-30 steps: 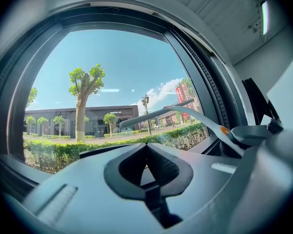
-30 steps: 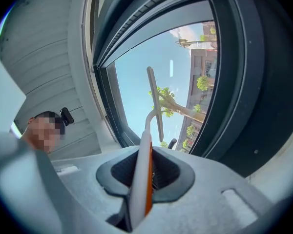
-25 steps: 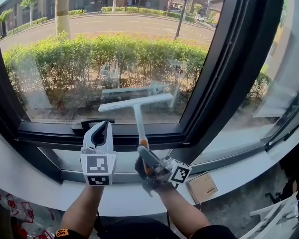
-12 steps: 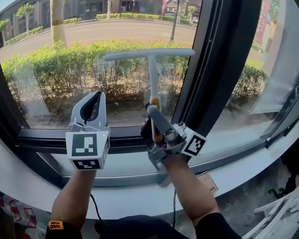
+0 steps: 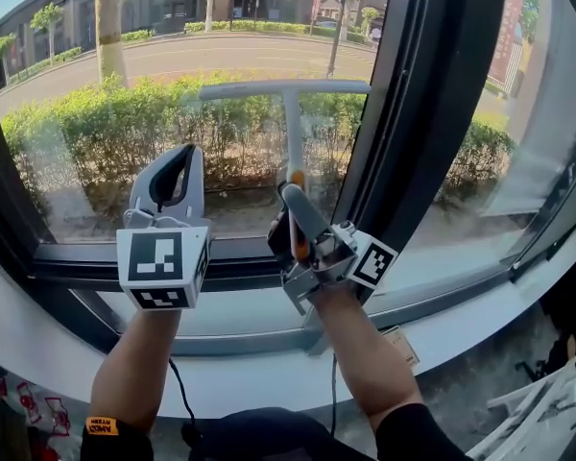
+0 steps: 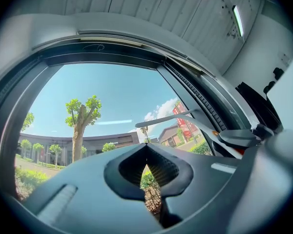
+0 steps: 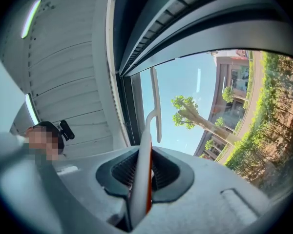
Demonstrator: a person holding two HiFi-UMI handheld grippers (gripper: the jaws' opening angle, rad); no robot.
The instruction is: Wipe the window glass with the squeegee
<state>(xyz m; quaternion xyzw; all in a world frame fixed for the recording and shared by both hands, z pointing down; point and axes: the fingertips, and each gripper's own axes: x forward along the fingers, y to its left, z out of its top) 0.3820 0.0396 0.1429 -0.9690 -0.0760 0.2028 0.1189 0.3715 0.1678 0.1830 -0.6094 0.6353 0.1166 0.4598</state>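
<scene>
The right tool (image 5: 290,205) clamps the squeegee (image 5: 293,104) by its handle, with the blade high against the window glass (image 5: 96,133), its right end beside the dark frame post (image 5: 418,113). The left tool (image 5: 176,185), jaws closed on nothing, hovers just left of the handle, and bare glass stretches leftward.

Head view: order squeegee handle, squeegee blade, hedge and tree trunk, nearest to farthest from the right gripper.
1. squeegee handle: in the right gripper
2. squeegee blade: above, on the glass
3. hedge: outside the glass
4. tree trunk: upper left, beyond the hedge

Left claw (image 5: 184,157) upright, closed, empty; right claw (image 5: 288,195) angled upward, clamped on squeegee (image 5: 294,133).
</scene>
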